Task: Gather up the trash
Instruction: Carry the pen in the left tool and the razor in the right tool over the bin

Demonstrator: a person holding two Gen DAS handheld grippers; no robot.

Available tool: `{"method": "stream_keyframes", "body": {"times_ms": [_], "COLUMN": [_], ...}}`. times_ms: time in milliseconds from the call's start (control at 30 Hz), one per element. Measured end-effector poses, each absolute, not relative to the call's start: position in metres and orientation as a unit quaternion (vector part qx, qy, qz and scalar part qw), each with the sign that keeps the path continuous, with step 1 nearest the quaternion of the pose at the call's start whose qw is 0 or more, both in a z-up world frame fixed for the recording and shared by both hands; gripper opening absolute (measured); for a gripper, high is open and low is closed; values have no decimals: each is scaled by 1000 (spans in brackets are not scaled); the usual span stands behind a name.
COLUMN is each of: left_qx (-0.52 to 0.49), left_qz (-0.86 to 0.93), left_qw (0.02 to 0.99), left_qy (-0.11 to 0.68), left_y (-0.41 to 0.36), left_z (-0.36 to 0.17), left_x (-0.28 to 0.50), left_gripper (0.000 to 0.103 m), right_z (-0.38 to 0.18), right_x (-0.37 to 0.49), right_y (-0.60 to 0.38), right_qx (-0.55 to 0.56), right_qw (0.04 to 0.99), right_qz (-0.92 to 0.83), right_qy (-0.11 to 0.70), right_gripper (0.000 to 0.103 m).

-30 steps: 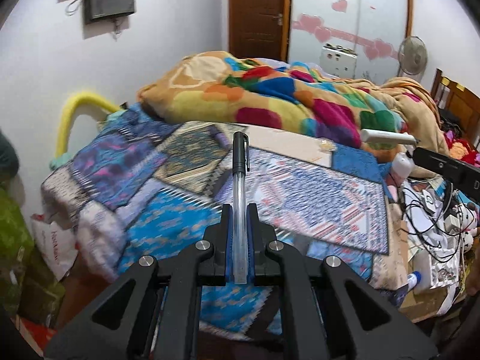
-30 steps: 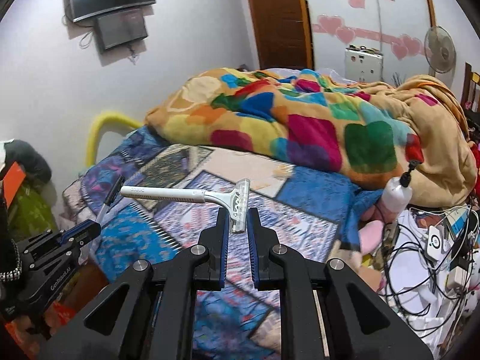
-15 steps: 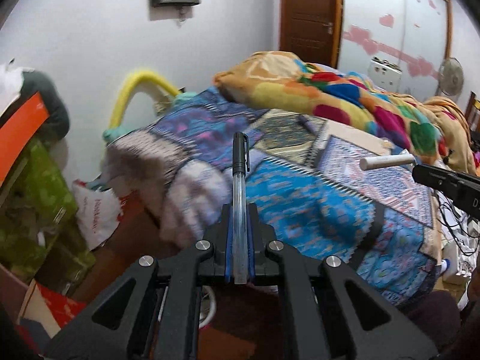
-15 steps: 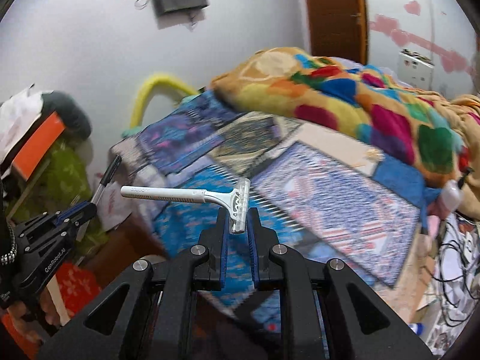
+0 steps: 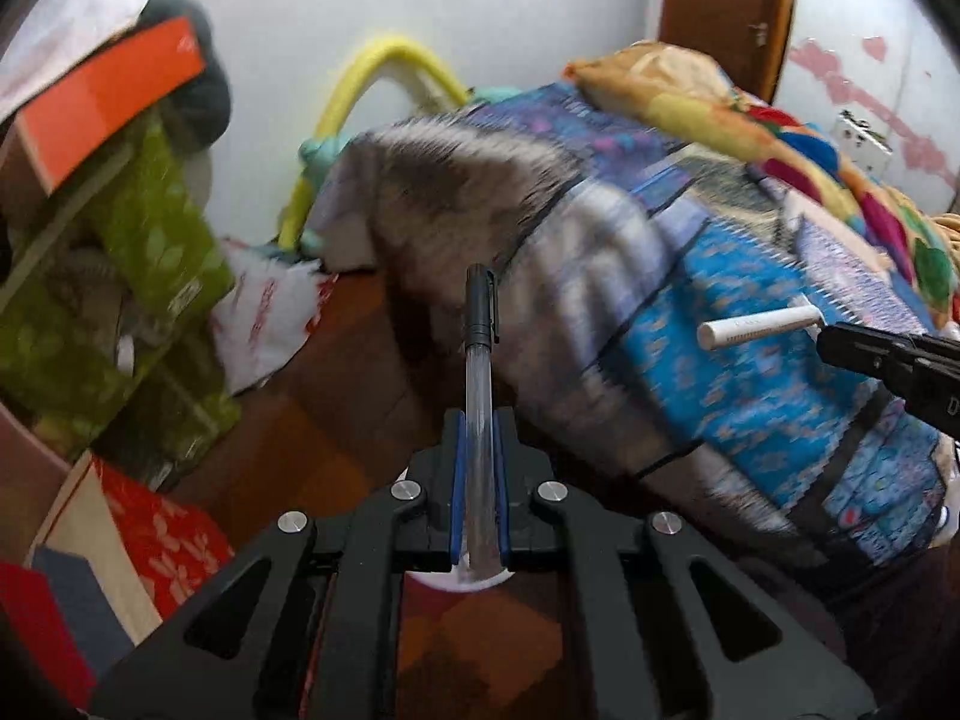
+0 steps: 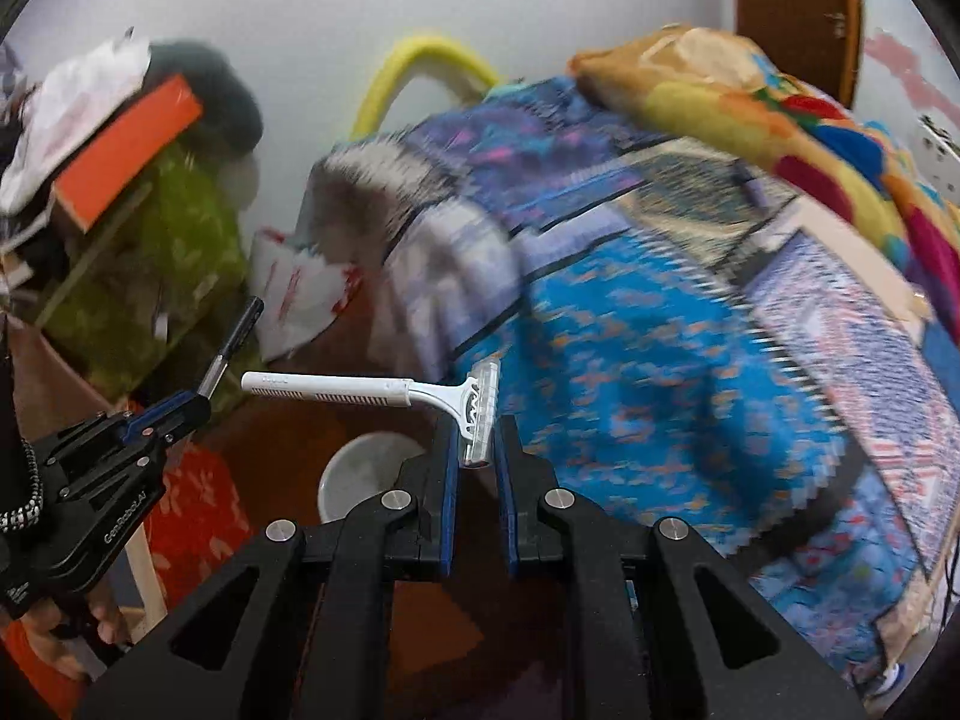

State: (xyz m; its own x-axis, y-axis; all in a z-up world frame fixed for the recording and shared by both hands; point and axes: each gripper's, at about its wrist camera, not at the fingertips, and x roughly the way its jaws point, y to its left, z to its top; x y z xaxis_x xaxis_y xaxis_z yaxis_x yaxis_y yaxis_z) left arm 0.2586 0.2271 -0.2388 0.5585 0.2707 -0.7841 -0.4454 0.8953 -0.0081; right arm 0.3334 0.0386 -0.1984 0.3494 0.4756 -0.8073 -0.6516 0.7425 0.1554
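My left gripper point(image 5: 479, 420) is shut on a clear pen with a black cap point(image 5: 480, 360), which points straight ahead. It also shows at the left of the right wrist view point(image 6: 195, 405), with the pen point(image 6: 234, 345) sticking up from it. My right gripper point(image 6: 477, 426) is shut on the head of a white disposable razor point(image 6: 372, 391), whose handle points left. The razor handle point(image 5: 759, 324) and the right gripper's tip point(image 5: 834, 339) show at the right of the left wrist view. A white round bin point(image 6: 360, 474) stands on the floor just below both grippers, mostly hidden by the jaws.
A bed with a blue patterned cover point(image 6: 660, 360) and a colourful blanket point(image 6: 780, 108) fills the right. On the left stand a green box point(image 5: 138, 252), an orange box point(image 5: 102, 102), a white plastic bag point(image 5: 264, 312) and a red patterned box point(image 5: 162, 540). The floor point(image 5: 300, 432) is reddish brown.
Both grippers have swung left and tilted down from the bed toward the floor beside it. The white bin has come into view. The pen and razor stay gripped.
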Motion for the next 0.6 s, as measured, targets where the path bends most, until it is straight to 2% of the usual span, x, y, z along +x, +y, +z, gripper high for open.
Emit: {"method": "stream_keyframes", "body": {"times_ms": [400, 600], "left_qx": [-168, -199], "left_qz": [244, 254], "left_qw": [826, 810], "left_qy": [480, 490], "left_y": [285, 300], "left_z": [-320, -339], "left_x": [219, 212], "left_gripper": [7, 7], "right_z": [-265, -288], "right_x": [323, 318], "right_y": [128, 162], "right_qx": [-165, -196], "right_qw": [756, 736], "right_qz": [376, 386], "right_qy": [510, 520], "right_gripper": [11, 11]}}
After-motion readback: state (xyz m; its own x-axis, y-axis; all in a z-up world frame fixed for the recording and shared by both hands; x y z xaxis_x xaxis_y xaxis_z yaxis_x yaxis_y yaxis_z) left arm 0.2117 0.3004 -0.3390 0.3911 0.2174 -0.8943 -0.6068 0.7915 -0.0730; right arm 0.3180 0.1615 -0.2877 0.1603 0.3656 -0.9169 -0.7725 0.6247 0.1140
